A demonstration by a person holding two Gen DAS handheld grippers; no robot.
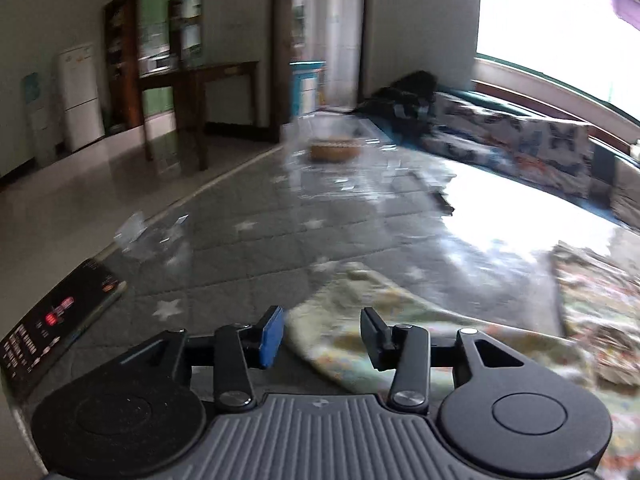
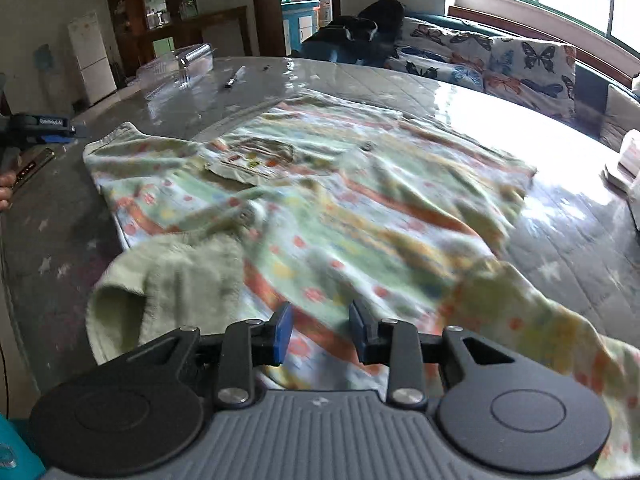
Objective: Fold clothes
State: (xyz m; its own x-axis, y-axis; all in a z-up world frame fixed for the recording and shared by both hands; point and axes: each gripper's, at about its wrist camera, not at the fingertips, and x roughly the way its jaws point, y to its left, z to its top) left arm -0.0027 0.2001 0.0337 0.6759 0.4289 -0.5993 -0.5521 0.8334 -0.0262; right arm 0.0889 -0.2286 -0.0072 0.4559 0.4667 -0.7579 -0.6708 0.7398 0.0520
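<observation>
A: What is the biggest thing here?

B: The table point(image 2: 520, 240). It has a grey quilted cover with white stars under a shiny clear sheet, and it fills most of both views. Behind it, at the far right, stands a sofa point(image 2: 500, 60) with a butterfly cover.

A: And where is the shirt?

B: The shirt point(image 2: 320, 208) lies spread in the middle of the table, pale green with orange stripes and coloured dots. Its pocket faces up, far left of the middle. One sleeve is folded over at the near left, and another part hangs over the near right edge. In the left wrist view only a corner of it point(image 1: 352, 320) shows, at the near side.

A: How does the right gripper stand?

B: The right gripper point(image 2: 320, 336) tilts down over the near part of the shirt. Its jaws stand partly apart, and the cloth lies under the gap, but the pads do not press on it.

A: And the left one?

B: The left gripper point(image 1: 322, 338) also tilts down, at the left side of the table. Its jaws are apart a bit wider, with the shirt's edge seen between them, not clamped. In the right view it point(image 2: 48, 126) shows at the far left.

A: Smaller things?

B: A black device point(image 1: 60, 320) with red lights lies at the near left edge, and a pen point(image 2: 234, 77) lies far back.
</observation>
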